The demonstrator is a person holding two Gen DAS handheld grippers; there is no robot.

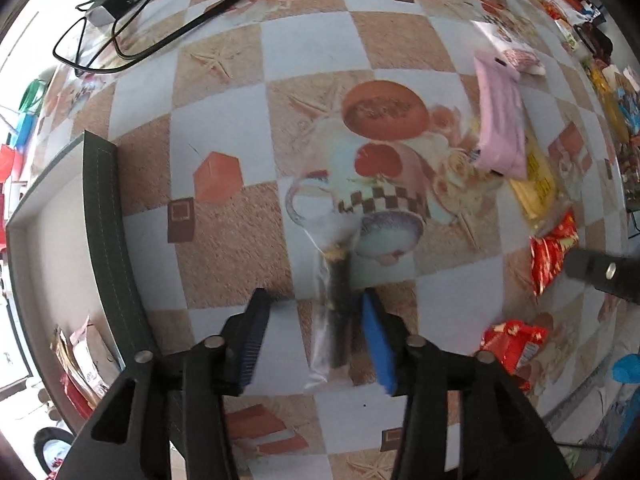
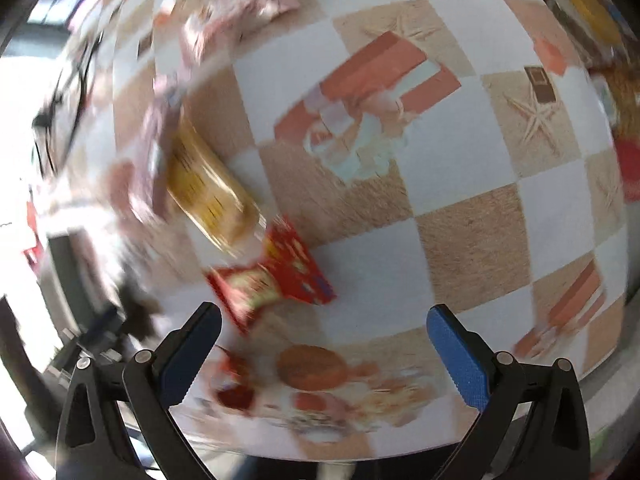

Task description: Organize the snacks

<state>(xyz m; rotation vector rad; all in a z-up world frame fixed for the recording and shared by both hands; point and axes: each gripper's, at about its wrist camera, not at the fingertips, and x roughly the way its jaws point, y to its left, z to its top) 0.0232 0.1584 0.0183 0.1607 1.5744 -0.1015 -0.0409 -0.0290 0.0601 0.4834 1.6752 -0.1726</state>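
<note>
My left gripper (image 1: 316,332) points straight down with its jaws parted, and a slim clear-wrapped snack stick (image 1: 334,312) lies between them on the surface (image 1: 224,232); its dark filling sits just beside my right blue pad, though the blur keeps me from telling whether it touches, and the left pad stands clear of the wrapper. My right gripper (image 2: 320,352) hangs with its jaws wide apart and nothing between them, above a red snack packet (image 2: 276,276) that lies just ahead of the fingers. Beyond that packet, in the right wrist view, a yellow packet (image 2: 208,188) lies nearby, smeared by motion. From the left wrist view, the same yellow packet shows at the right with a pink packet (image 1: 502,120) overlapping its far end, and another red packet (image 1: 510,344) lies nearer to me. A dark green tray (image 1: 102,216) with a stitched rim sits at the left edge of the surface, holding a few wrappers at its near end. The surface wears a checked cloth of pale blue and sandy squares printed with starfish, bricks and crockery. A black cable (image 1: 132,20) loops at the far left corner, and more bright packets crowd the far right edge. Past the edge the room is bright and indistinct.
</note>
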